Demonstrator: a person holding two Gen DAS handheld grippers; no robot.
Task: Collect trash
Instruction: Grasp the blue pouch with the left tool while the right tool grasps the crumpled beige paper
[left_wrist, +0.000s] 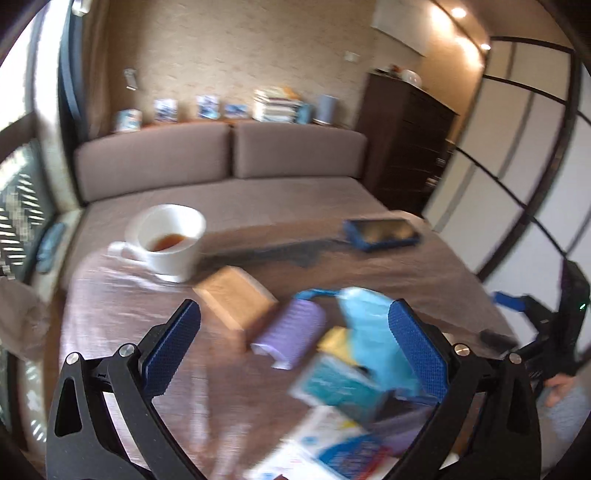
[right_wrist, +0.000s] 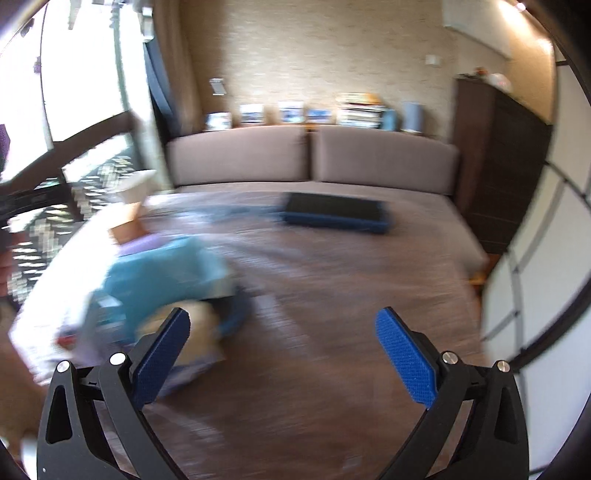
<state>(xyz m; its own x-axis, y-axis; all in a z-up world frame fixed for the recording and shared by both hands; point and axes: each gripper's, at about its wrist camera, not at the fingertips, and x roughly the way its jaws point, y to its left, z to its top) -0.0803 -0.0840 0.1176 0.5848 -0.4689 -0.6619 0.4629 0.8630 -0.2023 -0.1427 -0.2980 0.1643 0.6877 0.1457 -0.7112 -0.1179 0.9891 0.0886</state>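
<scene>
A light blue plastic bag (left_wrist: 373, 332) lies on the wooden table (left_wrist: 122, 306) among blurred packets: a teal one (left_wrist: 332, 384), a yellow one (left_wrist: 336, 341) and printed papers (left_wrist: 332, 446). A purple ribbed roll (left_wrist: 291, 332) and a tan box (left_wrist: 236, 299) lie to its left. My left gripper (left_wrist: 293, 332) hovers open over the roll and the bag, holding nothing. In the right wrist view the blue bag (right_wrist: 159, 280) sits at the left, and my right gripper (right_wrist: 282, 332) is open above bare table, empty. Both views are motion-blurred.
A white cup (left_wrist: 170, 243) with brown liquid stands at the table's back left. A phone in a blue case (left_wrist: 382, 232) lies at the back right, with a dark cable running from it. A brown sofa (left_wrist: 221, 162) sits behind the table. The other gripper (left_wrist: 546, 325) shows at the right edge.
</scene>
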